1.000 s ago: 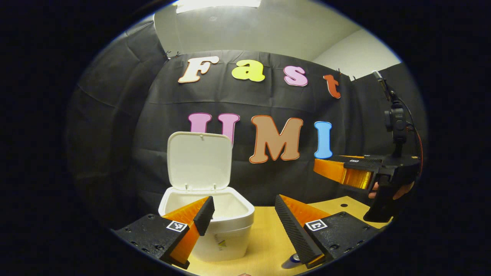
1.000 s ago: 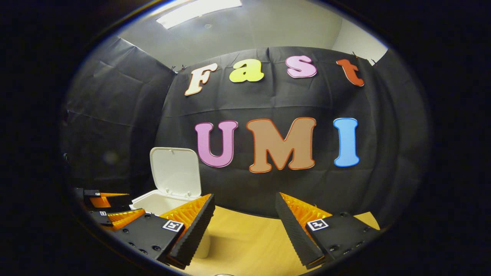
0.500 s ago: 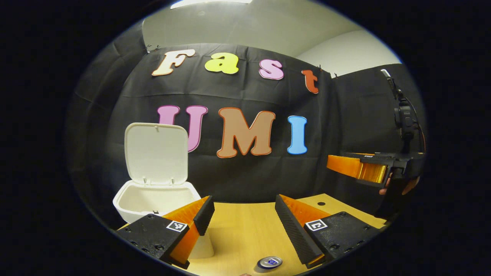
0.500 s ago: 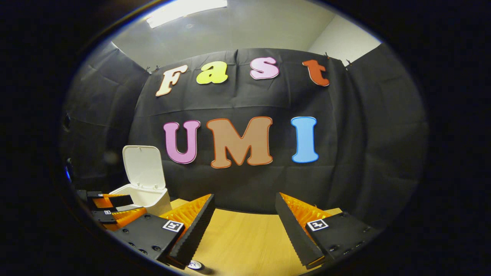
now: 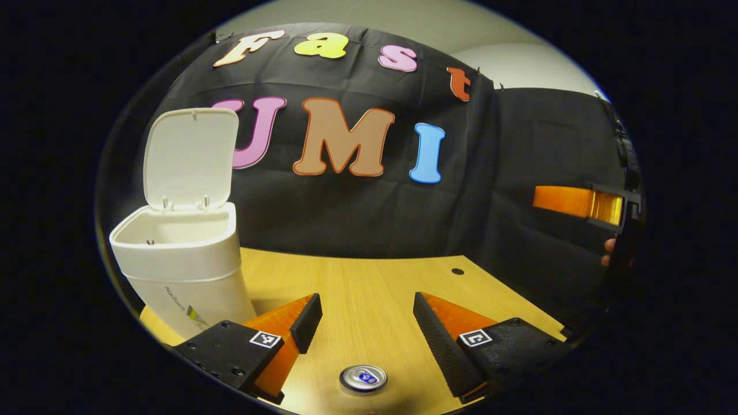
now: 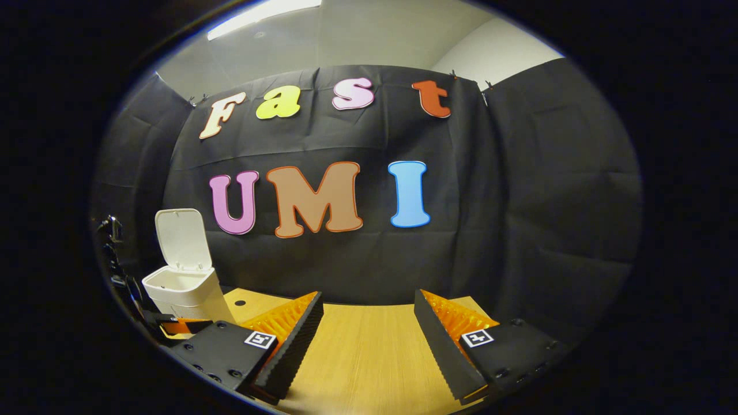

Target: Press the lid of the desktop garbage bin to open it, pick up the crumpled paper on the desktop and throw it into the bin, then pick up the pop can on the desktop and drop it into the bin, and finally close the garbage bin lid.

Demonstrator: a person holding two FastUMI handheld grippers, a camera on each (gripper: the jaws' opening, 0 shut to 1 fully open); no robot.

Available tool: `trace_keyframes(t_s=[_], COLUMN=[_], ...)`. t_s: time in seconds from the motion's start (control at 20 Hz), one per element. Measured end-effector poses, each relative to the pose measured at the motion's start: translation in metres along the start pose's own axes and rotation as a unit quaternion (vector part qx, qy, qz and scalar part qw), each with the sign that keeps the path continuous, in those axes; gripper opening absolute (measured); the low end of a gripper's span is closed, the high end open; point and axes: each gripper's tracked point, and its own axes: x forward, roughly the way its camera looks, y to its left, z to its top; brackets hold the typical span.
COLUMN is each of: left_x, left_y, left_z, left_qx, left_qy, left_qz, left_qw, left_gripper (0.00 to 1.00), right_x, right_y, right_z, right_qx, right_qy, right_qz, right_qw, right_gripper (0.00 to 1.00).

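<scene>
The white bin [image 5: 181, 271] stands at the left of the wooden desk with its lid [image 5: 187, 158] swung up and open. A pop can [image 5: 363, 378] stands upright on the desk, seen from above, just in front of my left gripper [image 5: 363, 323], which is open and empty. In the right gripper view the bin [image 6: 184, 291] sits far left, lid [image 6: 180, 239] raised. My right gripper [image 6: 369, 337] is open above bare desk, holding nothing. The right gripper [image 5: 576, 202] also shows at the right of the left gripper view, raised, with a hand on it.
The wooden desk [image 5: 369, 288] has a small dark hole [image 5: 457, 271] near its back edge. Black cloth walls close the booth behind and to the right. The left gripper [image 6: 173, 325] shows low at the left edge of the right gripper view.
My left gripper has pulled back from the bin and tilted down, bringing the pop can into view between its fingers. The right gripper has swung right, away from the bin.
</scene>
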Motion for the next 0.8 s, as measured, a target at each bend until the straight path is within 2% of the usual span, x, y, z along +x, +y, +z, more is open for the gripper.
trace_keyframes(t_s=[0.45, 0.8], left_x=[0.013, 0.01], left_y=[-0.003, 0.003], left_z=[-0.113, -0.176], left_qx=[0.014, 0.029], left_qy=[0.123, 0.188], left_qz=[0.005, 0.015], left_qw=[0.992, 0.982], left_gripper=[0.94, 0.95], right_x=[-0.022, -0.038], right_y=[-0.036, -0.051], right_z=[-0.028, -0.034], right_qx=[0.012, 0.001], right_qy=[0.034, 0.042], right_qz=[-0.03, -0.043], right_qw=[0.999, 0.998], right_gripper=[1.0, 1.0])
